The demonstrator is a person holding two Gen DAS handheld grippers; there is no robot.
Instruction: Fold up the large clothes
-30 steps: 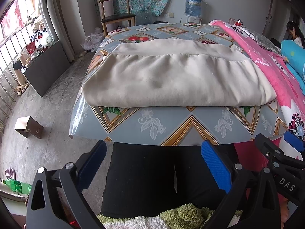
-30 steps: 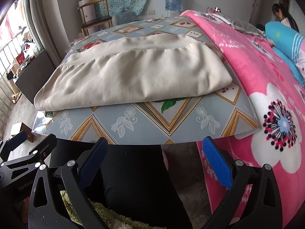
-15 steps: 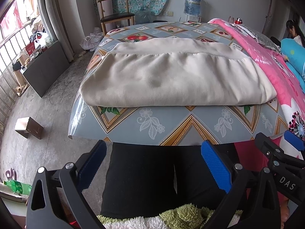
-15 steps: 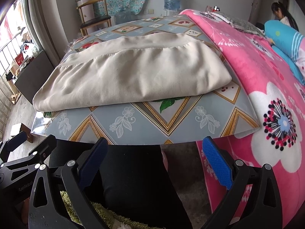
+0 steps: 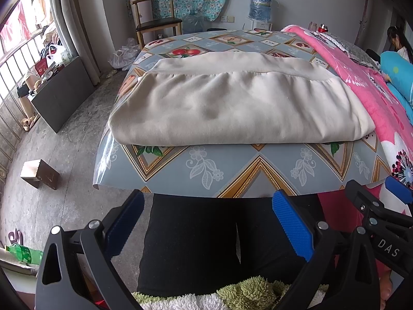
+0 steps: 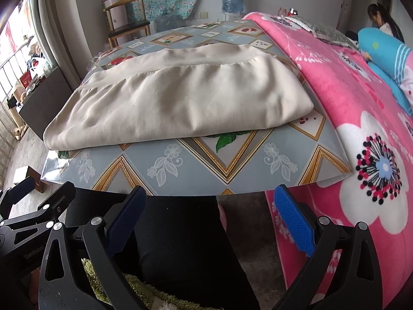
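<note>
I am holding the left hand-held gripper (image 5: 206,222) and right hand-held gripper (image 6: 209,219) wide open and empty, short of the counter (image 5: 232,170). The cream garment (image 5: 232,103) is lying there folded double; I am judging further folds remain.
</note>
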